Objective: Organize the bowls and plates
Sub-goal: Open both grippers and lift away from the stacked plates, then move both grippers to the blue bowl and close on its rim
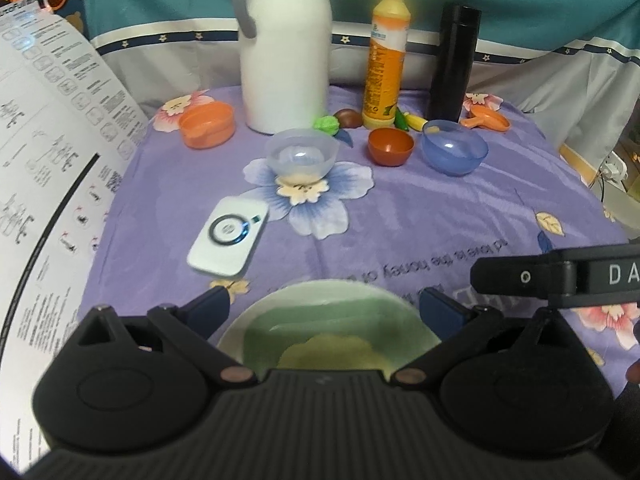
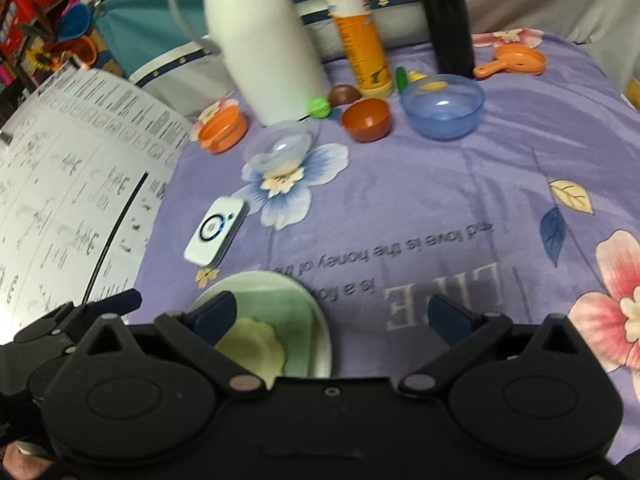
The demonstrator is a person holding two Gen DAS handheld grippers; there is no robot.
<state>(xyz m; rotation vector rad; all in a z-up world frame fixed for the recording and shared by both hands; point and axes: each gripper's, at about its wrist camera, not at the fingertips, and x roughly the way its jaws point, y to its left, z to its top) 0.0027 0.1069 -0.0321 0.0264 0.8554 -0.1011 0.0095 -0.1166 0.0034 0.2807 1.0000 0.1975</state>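
A pale green plate (image 1: pixel 320 316) lies on the purple cloth right under my left gripper (image 1: pixel 328 308), whose fingers are spread wide on either side of it without touching. The plate shows in the right wrist view (image 2: pixel 304 320) below-left of my right gripper (image 2: pixel 336 312), which is open and empty over the cloth. Farther back stand a clear bowl (image 1: pixel 302 156) (image 2: pixel 280 148), a small red-brown bowl (image 1: pixel 390 146) (image 2: pixel 366 120), a blue bowl (image 1: pixel 454 152) (image 2: pixel 442 106) and an orange bowl (image 1: pixel 206 124) (image 2: pixel 222 128).
A white thermos jug (image 1: pixel 284 44), an orange bottle (image 1: pixel 384 60) and a black flask (image 1: pixel 452 64) stand at the back. A white charger puck (image 1: pixel 228 236) lies left of centre. An orange toy pan (image 1: pixel 490 120) is far right. A printed sheet (image 1: pixel 44 168) rises on the left.
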